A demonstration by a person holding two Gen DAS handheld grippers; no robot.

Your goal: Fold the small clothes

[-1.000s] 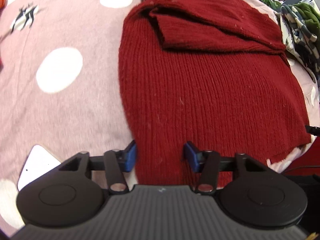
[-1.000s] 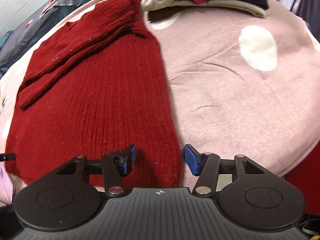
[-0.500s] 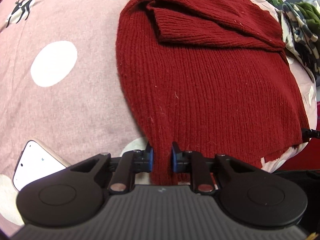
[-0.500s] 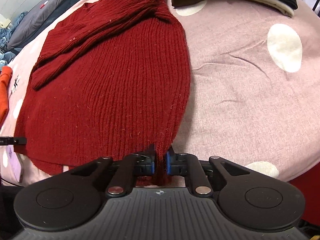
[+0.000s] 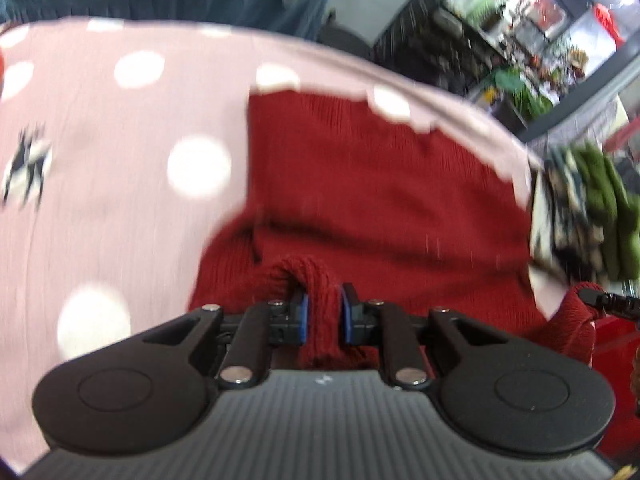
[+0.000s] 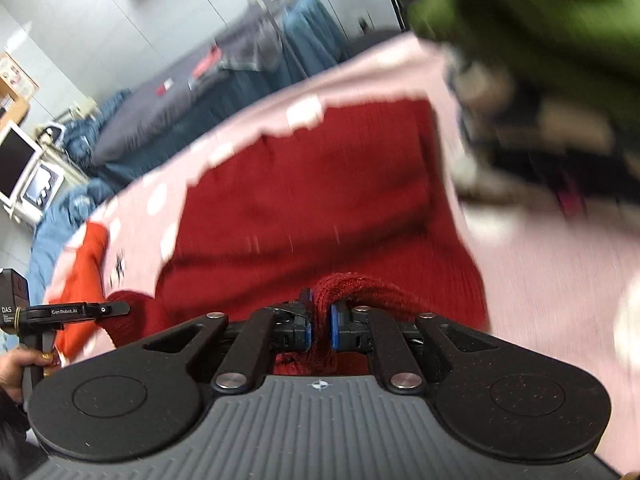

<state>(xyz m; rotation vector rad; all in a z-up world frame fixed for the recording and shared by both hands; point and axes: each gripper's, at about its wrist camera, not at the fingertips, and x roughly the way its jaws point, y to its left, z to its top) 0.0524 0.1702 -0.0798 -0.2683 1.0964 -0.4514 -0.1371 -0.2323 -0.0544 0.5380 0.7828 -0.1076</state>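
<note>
Both tongs look alike. The left tongs [image 5: 323,312] have matte black linkage arms with silver screws at the pivots, two round black discs on a ribbed grey body, and blue pads [image 5: 305,318] on the fingers. The right tongs [image 6: 320,320] match, with a small cross mark on the grey ribbing. A bare-skinned hand [image 6: 14,368] grips a black handle lettered in white.

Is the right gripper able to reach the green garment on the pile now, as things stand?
Probably not: the right gripper is shut on the red sweater hem, so it has no free jaws. The green garment lies near, ahead to its right, with nothing between.
</note>
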